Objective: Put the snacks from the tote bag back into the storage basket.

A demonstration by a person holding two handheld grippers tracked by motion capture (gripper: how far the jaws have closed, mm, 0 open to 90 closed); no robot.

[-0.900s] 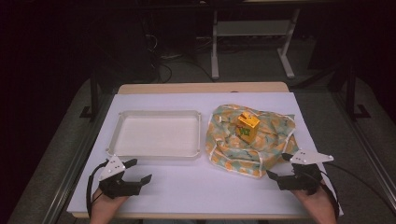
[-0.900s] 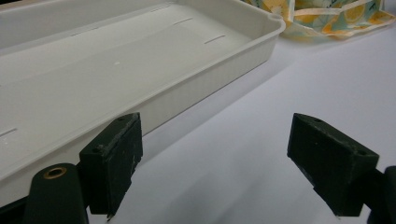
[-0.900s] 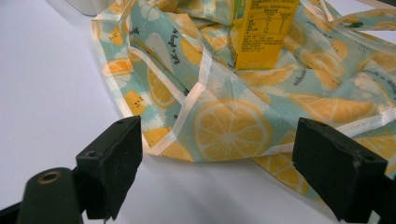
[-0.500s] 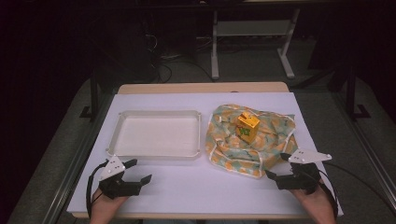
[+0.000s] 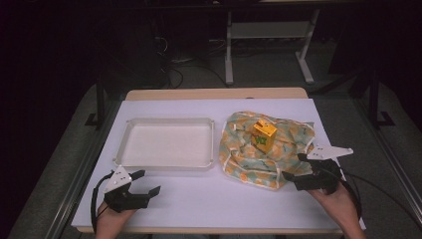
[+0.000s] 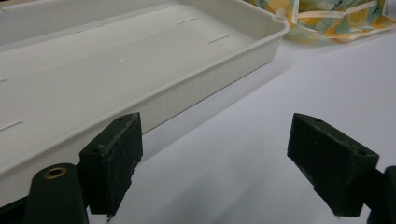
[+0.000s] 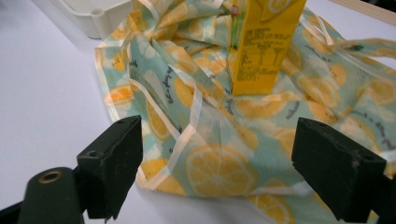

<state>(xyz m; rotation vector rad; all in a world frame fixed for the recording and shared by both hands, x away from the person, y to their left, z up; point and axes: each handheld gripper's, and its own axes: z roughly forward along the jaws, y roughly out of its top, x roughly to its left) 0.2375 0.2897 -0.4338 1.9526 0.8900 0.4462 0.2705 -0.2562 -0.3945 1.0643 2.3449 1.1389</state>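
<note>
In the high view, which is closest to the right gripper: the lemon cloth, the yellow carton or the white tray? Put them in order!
From the right gripper, nearest first:
1. Lemon cloth: its near edge lies right by the open jaws, on the table's right.
2. Yellow carton: it stands on the cloth, farther back.
3. White tray: it lies beyond the cloth, on the table's left.

Yellow carton upright on crumpled lemon-print cloth

Smooth white plastic tray, faintly glossy. Thin lemon-print cloth, rumpled. Glossy yellow paper carton. Matt white tabletop with a wood edge at 12 o'clock.
</note>
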